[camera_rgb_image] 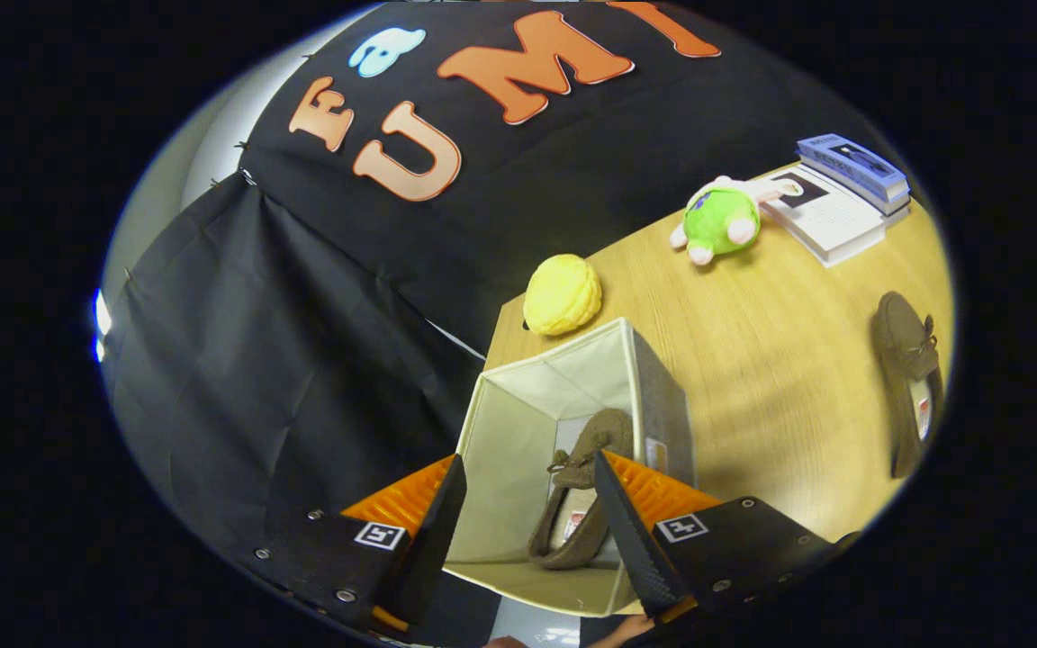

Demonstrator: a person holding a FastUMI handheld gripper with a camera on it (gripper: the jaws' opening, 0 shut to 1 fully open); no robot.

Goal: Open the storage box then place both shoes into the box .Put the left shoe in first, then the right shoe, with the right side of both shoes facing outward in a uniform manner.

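The gripper [527, 513] hangs over the open storage box [518, 423] with its jaws released and empty. Between them lies 1 shoe [581, 495] on the box floor, so step 1 looks complete. Next move: reach the second shoe [910, 378], well off to the right on the wooden table [770, 360], and grasp it. Beyond the jaws are a yellow toy [562, 294], a green plush [721, 220] and books [847, 193].
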